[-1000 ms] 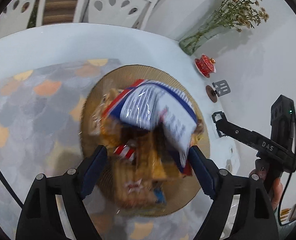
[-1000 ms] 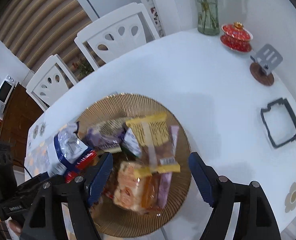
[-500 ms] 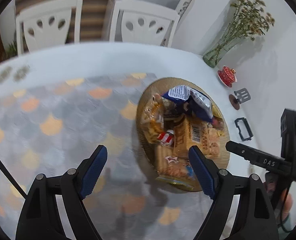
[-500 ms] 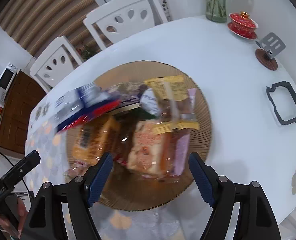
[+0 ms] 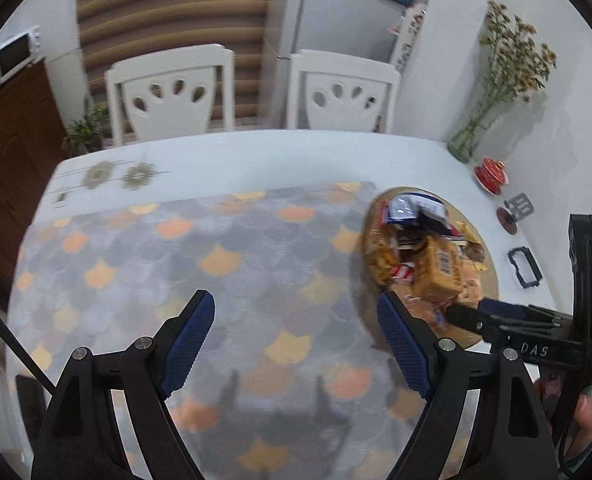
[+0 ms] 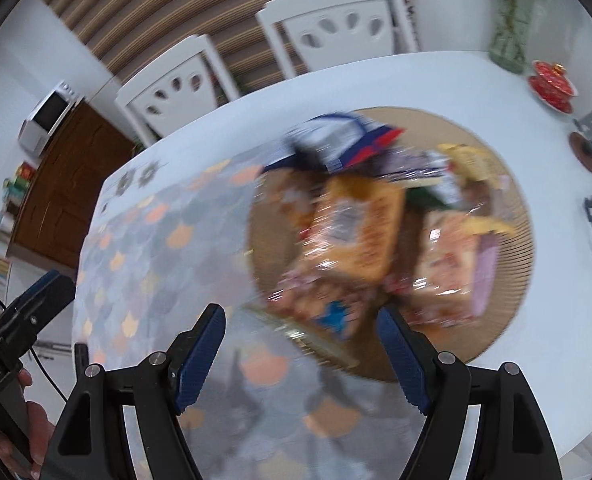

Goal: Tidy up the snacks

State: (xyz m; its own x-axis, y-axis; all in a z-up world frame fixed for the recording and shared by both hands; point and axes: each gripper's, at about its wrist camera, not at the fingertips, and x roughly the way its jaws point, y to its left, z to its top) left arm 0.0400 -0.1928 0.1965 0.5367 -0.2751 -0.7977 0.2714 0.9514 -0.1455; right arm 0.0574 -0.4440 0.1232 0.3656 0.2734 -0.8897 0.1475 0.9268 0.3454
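A round woven tray [image 5: 490, 284] [image 6: 508, 208] on the white table holds a pile of several snack packs. A blue, white and red bag [image 5: 414, 210] [image 6: 342, 140] lies at its far side and an orange pack [image 5: 442, 270] [image 6: 360, 224] in the middle. My left gripper [image 5: 296, 344] is open and empty above the scale-patterned mat [image 5: 216, 264], left of the tray. My right gripper [image 6: 300, 356] is open and empty over the tray's near edge; it also shows in the left wrist view [image 5: 536, 328].
Two white chairs [image 5: 168, 92] [image 5: 342, 90] stand behind the table. A glass vase with dried flowers [image 5: 476, 132], a red lidded cup [image 5: 492, 170], a small dark stand [image 5: 512, 212] and a black frame [image 5: 524, 266] sit along the table's right side by the wall.
My left gripper let the blue, white and red bag go onto the tray and drew back left over the mat. My right gripper pulled back toward the tray's near edge.
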